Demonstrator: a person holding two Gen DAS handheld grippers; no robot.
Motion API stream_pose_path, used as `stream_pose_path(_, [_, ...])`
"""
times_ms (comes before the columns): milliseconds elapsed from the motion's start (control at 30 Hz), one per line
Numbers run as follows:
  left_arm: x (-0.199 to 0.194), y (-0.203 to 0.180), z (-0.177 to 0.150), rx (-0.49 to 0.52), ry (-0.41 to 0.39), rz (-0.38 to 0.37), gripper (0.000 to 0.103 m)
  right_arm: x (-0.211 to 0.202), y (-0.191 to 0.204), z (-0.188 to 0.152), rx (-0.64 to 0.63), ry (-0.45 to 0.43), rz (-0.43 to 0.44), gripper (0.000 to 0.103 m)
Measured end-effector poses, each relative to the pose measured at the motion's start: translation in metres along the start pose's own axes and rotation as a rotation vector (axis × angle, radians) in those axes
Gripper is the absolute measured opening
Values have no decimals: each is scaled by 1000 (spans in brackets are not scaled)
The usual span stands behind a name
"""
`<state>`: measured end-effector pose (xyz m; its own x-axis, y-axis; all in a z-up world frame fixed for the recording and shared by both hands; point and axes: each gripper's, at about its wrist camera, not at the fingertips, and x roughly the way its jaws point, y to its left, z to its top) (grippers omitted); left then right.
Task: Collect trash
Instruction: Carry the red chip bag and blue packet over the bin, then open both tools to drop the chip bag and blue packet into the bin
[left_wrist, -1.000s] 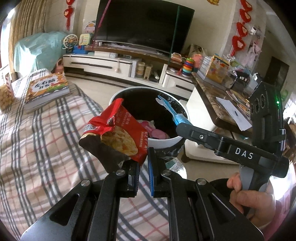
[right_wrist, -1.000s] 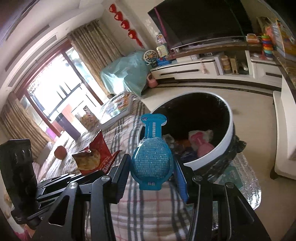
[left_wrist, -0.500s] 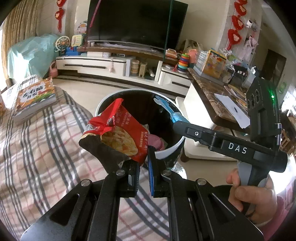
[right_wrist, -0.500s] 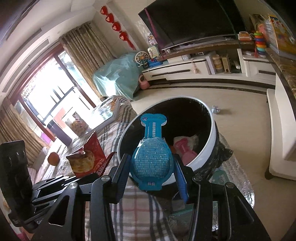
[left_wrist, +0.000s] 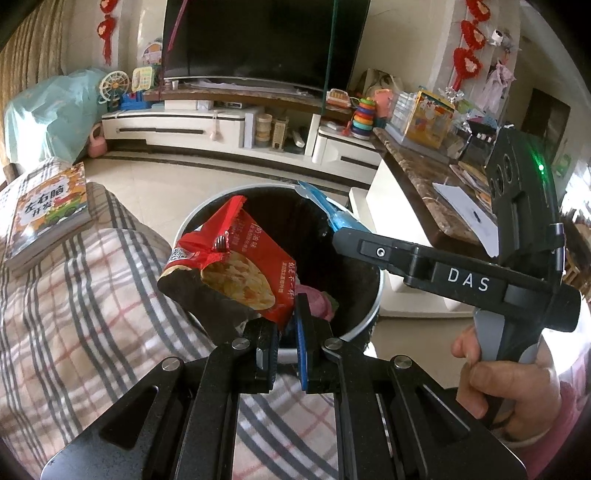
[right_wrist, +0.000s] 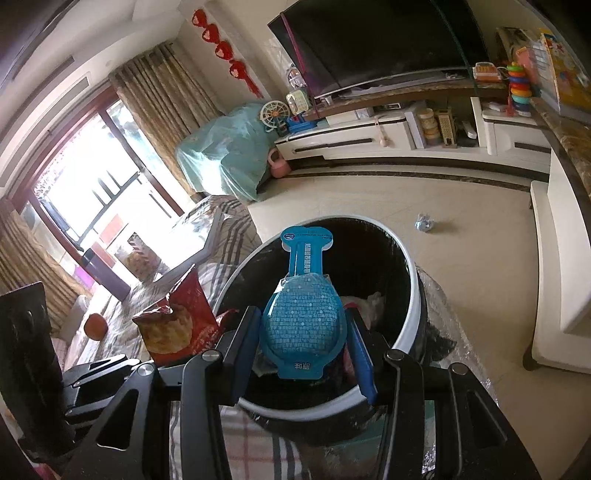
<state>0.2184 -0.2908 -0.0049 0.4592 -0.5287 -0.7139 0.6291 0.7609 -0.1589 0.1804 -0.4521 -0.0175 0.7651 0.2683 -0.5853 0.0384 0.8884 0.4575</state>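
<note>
My left gripper (left_wrist: 286, 334) is shut on the corner of a red snack bag (left_wrist: 236, 269) and holds it above the near left rim of the round bin (left_wrist: 364, 321). The bin has a white rim and a black liner. My right gripper (right_wrist: 303, 345) is shut on a blue blister pack (right_wrist: 304, 314) and holds it over the bin's opening (right_wrist: 369, 266). The blue pack (left_wrist: 334, 214) and the right gripper also show in the left wrist view. The red bag (right_wrist: 177, 325) shows at the left of the right wrist view. Pink trash (left_wrist: 317, 299) lies inside the bin.
A plaid-covered surface (left_wrist: 85, 302) lies left of the bin with a book (left_wrist: 48, 206) on it. A TV cabinet (left_wrist: 207, 125) stands behind. A marble counter (left_wrist: 424, 177) is at the right. A crumpled wrapper (right_wrist: 424, 222) lies on the floor.
Both grippers have moved forward toward the bin with their trash. The red bag and the blue pack now hang over the bin's opening. Both jaws stay shut.
</note>
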Motion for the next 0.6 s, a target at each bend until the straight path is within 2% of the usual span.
stream_pose_path(500, [21,10,9,-42,43,-17,7,22,-8,13,12,40,-12,47])
stream_pose_path(567, [21,8,10,-40,37,-13,9,24,-9,14,15,48,-12,50])
stream_pose_path(600, [21,8,10,-43,37,-11,15,25,-9,14,17,51,-11,50])
